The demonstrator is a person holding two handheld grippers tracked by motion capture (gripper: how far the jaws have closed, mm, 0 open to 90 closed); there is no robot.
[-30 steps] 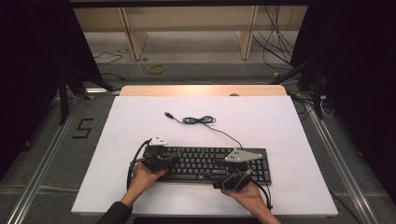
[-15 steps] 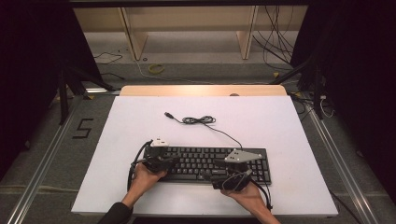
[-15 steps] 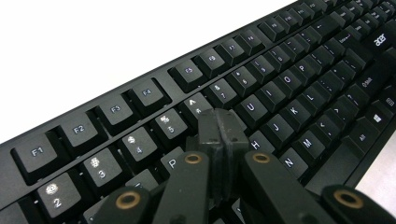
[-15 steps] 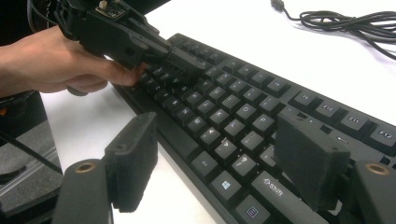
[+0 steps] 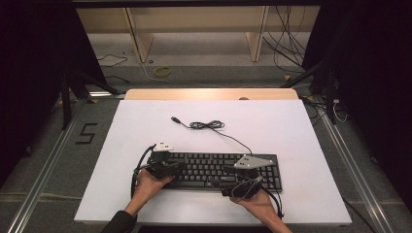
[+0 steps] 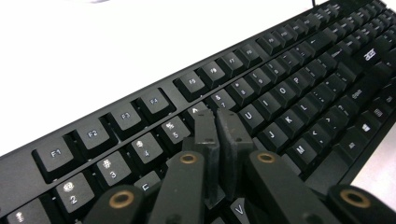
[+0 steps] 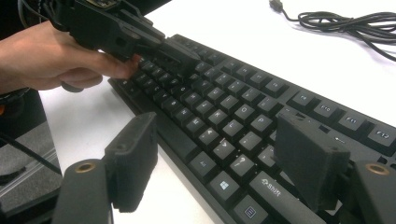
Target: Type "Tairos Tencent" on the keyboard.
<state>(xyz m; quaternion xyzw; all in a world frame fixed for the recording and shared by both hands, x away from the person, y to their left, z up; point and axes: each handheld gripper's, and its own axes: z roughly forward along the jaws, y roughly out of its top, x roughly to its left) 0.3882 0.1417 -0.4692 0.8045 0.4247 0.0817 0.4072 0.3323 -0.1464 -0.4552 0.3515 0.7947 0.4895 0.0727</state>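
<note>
L hand-held gripper (image 6: 215,122) pinched (R (image 7: 219,163) agape).

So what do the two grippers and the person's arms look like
Both grippers are black. The left gripper has flat matte pads on arms with brass-coloured pivot rings; the right gripper has blocky foam-like pads. Each carries a grey three-cornered plate and trails a black cable. A dark sleeve covers the left forearm.
</note>
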